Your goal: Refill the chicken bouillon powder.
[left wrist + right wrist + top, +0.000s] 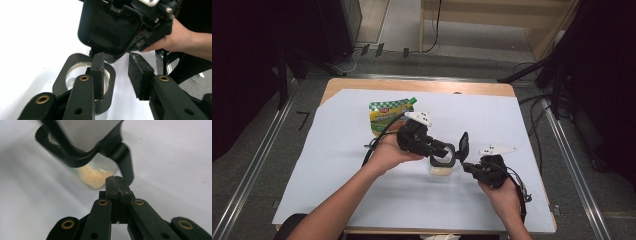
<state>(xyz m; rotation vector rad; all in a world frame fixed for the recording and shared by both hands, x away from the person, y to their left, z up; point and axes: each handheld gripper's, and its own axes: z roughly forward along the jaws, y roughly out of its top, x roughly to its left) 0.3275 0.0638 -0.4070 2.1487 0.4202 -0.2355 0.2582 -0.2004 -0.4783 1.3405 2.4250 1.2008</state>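
Sitting open: clear glass jar [441,167] with pale granules | left gripper [116,76] parted, empty | right gripper [117,185] clamped shut | jar base hidden

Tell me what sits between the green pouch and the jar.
In the high view, the left gripper and the hand holding it lie between the green pouch and the jar, its fingers reaching the jar's rim.

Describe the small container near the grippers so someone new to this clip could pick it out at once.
Start at the white sheet covering the table, then look at its middle, where the left gripper and right gripper meet. There stands a small clear jar with a black collar and a pale grainy filling. The green-and-yellow pouch behind it lies flat, printed and opaque.
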